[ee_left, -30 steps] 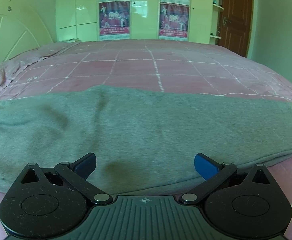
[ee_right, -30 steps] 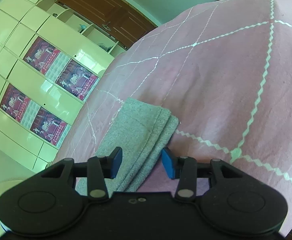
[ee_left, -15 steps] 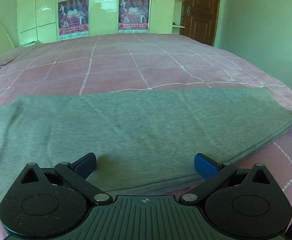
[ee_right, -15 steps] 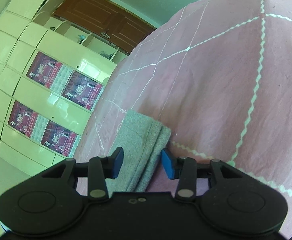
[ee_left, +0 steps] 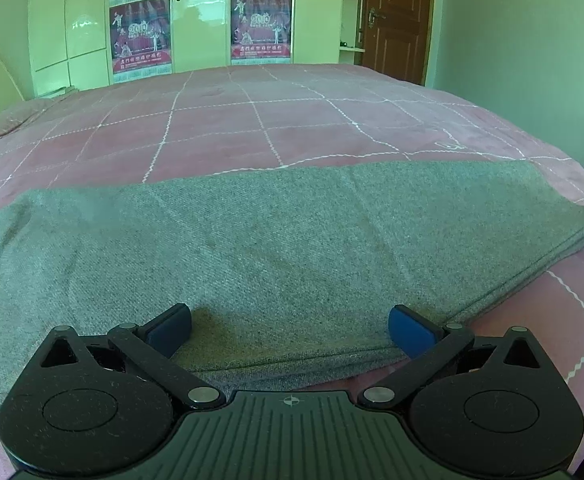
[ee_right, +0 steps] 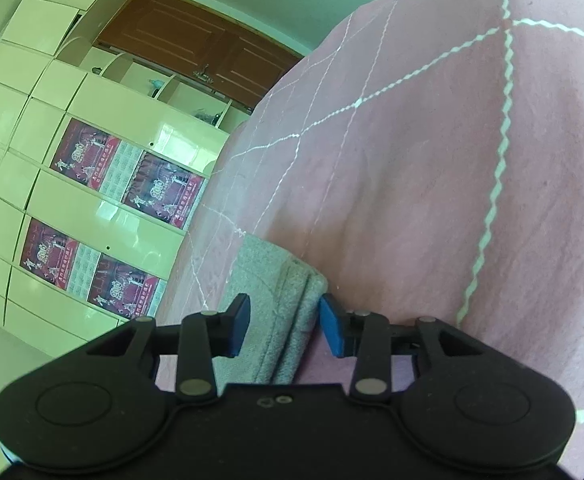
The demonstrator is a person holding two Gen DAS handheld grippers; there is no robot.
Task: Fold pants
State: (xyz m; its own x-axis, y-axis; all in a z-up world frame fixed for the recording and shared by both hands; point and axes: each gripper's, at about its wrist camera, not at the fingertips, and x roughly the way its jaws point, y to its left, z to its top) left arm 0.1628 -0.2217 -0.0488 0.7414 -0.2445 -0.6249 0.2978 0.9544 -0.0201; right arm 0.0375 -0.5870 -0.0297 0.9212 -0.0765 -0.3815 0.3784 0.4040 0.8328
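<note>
The grey pants (ee_left: 275, 248) are laid lengthwise across the near part of the bed (ee_left: 251, 120), already doubled leg upon leg, as is judged from the stacked edges seen at the hem end (ee_right: 292, 304) in the right wrist view; the cloth lies flat on the pink quilted bedspread (ee_right: 432, 180). The right gripper (ee_right: 284, 326) is set astride that hem end with the layered cloth between its blue pads, and its jaws are closing; the pads are not yet seen to press on the fabric, a narrow gap being visible at either side. The left gripper (ee_left: 289, 326) is held wide open above the near long edge of the pants, nothing being gripped; its fingers (ee_left: 169, 326) appear to rest on or just over the cloth. The step in hand is judged to be the taking of the hem end for a fold toward the waist; it would be done well if every layer were caught deep between the pads before any lift, since a shallow bite may let the lower layers slip; the bedspread should be kept out of the grip; the near edge should be taken by the left gripper as well, so that the fold is carried over evenly and the edges are kept aligned.
</note>
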